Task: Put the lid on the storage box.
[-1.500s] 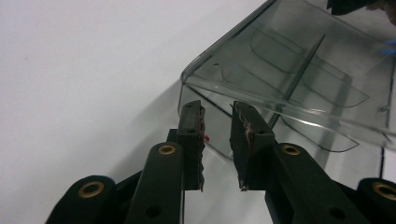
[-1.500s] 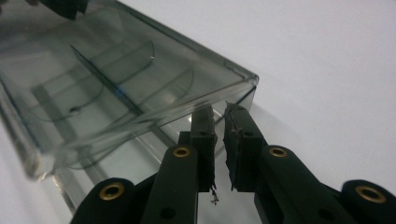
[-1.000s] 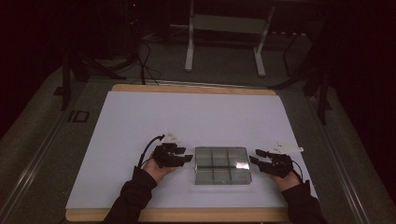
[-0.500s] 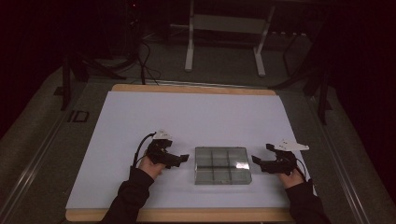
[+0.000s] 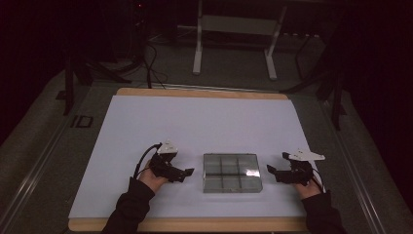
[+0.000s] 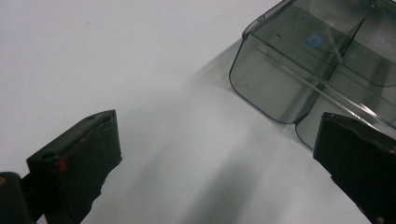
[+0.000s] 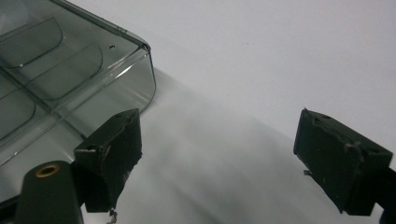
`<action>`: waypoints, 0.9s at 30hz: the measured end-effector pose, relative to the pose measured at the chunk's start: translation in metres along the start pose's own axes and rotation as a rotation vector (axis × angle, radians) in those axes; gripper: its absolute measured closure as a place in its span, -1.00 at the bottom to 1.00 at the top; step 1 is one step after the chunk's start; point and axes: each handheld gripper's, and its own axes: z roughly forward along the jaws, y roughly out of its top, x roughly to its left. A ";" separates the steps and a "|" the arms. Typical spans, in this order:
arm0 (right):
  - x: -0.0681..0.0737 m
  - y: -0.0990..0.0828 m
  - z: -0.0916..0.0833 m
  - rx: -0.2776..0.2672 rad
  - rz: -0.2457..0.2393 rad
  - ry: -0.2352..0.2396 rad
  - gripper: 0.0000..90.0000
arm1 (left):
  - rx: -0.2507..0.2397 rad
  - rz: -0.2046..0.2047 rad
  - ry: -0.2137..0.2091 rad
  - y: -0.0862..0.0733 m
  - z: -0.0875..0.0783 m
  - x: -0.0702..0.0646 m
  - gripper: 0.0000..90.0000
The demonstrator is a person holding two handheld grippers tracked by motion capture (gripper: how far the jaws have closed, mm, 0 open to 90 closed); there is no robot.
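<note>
Clear divided box (image 5: 232, 172) sits near the table's (image 5: 146, 122) front edge, long axis left-right. My left gripper (image 5: 181, 173) and right gripper (image 5: 272, 172) flank its short ends, both agape, empty; right looks marginally nearer.

A clear smoky-grey plastic organizer box (image 5: 232, 172) with divided compartments sits flat, open-topped, on the white table (image 5: 204, 122).

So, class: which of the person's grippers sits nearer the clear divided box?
Right, by a narrow margin. The right gripper hangs just off the clear divided box on its right side; the left gripper sits off its left side, slightly farther out. Neither touches it.
</note>
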 end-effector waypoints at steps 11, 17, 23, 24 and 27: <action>0.000 -0.012 -0.010 0.019 -0.014 -0.019 -0.67 | -0.003 -0.025 0.016 -0.014 -0.017 0.004 -0.96; 0.000 -0.021 -0.015 0.036 -0.003 -0.029 -0.67 | 0.005 -0.028 0.027 -0.020 -0.023 0.004 -0.96; -0.004 -0.028 -0.020 0.037 0.010 -0.040 -0.67 | -0.007 -0.029 0.040 -0.026 -0.030 0.004 -0.96; -0.005 -0.029 -0.021 0.040 0.008 -0.045 -0.67 | -0.006 -0.031 0.045 -0.028 -0.031 0.004 -0.96; -0.006 -0.032 -0.023 0.041 0.016 -0.054 -0.67 | -0.010 -0.037 0.049 -0.032 -0.033 0.005 -0.96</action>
